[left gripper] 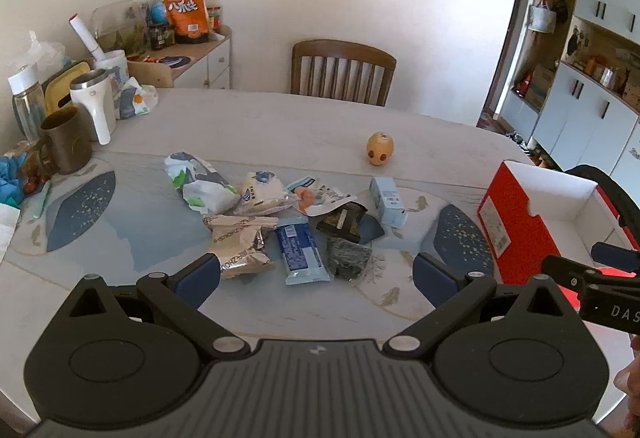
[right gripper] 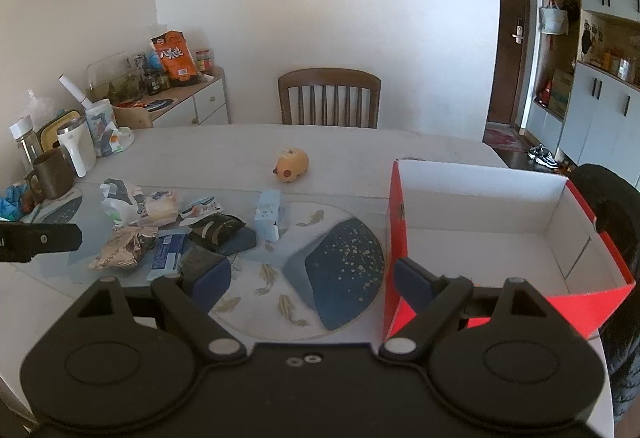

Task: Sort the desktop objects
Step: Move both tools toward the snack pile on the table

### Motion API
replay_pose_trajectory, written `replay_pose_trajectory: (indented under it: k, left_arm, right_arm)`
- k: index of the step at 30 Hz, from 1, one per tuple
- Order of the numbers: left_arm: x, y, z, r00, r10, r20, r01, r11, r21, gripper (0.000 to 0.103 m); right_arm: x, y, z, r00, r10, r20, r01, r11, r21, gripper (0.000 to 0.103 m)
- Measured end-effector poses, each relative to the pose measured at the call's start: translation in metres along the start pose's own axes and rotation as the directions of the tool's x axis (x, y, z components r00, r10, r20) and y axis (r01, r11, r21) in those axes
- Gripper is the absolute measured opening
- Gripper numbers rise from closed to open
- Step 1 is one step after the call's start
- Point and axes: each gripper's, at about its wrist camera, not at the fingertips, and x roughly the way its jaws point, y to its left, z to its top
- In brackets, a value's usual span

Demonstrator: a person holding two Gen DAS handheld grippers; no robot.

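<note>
**Inspector:** Several packets lie heaped at the table's middle. Nearest the left gripper [left gripper: 316, 274] is a blue packet [left gripper: 302, 254], flat, its long axis running roughly from 11 to 5 o'clock in the left wrist view, with one short end toward the gripper.

**Clerk:** And around it?

**Inspector:** A tan crumpled packet [left gripper: 240, 252] touches it at 9 o'clock, and a dark packet [left gripper: 348, 258] lies at 3 o'clock. A pale blue carton [left gripper: 387, 201] stands just beyond, and a yellow toy [left gripper: 380, 149] sits well apart at 12. The red box [right gripper: 480, 230], open and holding nothing that I can see, stands at 3 o'clock of the heap.

**Clerk:** The grippers?

**Inspector:** Both are spread wide and grasping nothing. The right gripper [right gripper: 310, 282] hovers beside the box wall.

**Clerk:** Which step is this?

**Inspector:** The start, I judge, since nothing is sorted. The next move calls for lowering the left gripper across the blue packet's narrow width, clear of its neighbours.
</note>
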Motion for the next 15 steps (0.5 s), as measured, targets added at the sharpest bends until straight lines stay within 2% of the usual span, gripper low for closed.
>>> replay_pose_trajectory:
  k: [8, 15]
  left_arm:
    - [0.031, 0.021, 0.006, 1.0, -0.001, -0.015, 0.001, 1.0, 0.02, 0.103]
    - [0.07, 0.052, 0.014, 0.998, -0.036, -0.059, 0.038, 0.999, 0.039, 0.103]
  right_arm:
    - [0.027, 0.013, 0.012, 1.0, 0.025, -0.012, -0.025, 1.0, -0.005, 0.088]
    - [0.063, 0.036, 0.028, 1.0, -0.007, -0.018, 0.007, 1.0, -0.009, 0.088]
